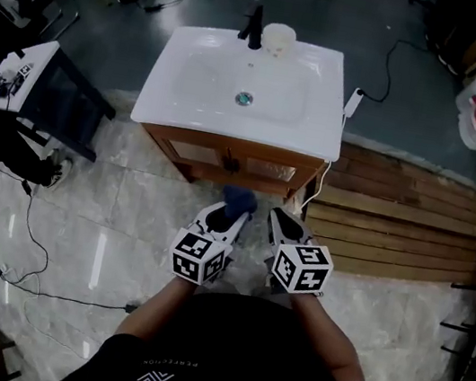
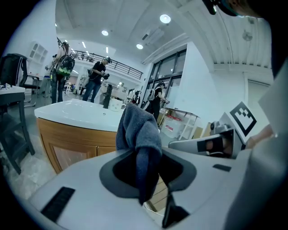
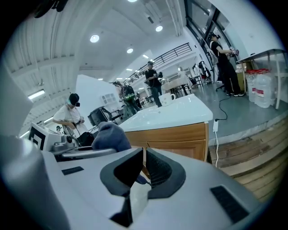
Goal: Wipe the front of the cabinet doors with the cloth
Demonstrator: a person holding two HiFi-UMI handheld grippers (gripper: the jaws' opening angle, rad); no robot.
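Observation:
A wooden vanity cabinet stands ahead of me, its doors (image 1: pixel 225 157) under a white sink top (image 1: pixel 247 86). My left gripper (image 1: pixel 236 214) is shut on a blue-grey cloth (image 1: pixel 239 199), held a little short of the doors and not touching them. In the left gripper view the cloth (image 2: pixel 137 130) rises bunched from between the jaws, with the doors (image 2: pixel 72 150) behind it to the left. My right gripper (image 1: pixel 280 220) hovers just to the right, shut with nothing in it. In the right gripper view, the doors (image 3: pixel 180 141) show beyond its jaws (image 3: pixel 144 168) and the cloth (image 3: pixel 110 137) at the left.
A black faucet (image 1: pixel 255 28) and a white cup (image 1: pixel 278 37) sit at the back of the sink top. A wooden plank platform (image 1: pixel 407 215) lies to the right, a dark table (image 1: pixel 54 98) to the left. Cables (image 1: pixel 34 259) trail over the tiled floor. People stand in the background.

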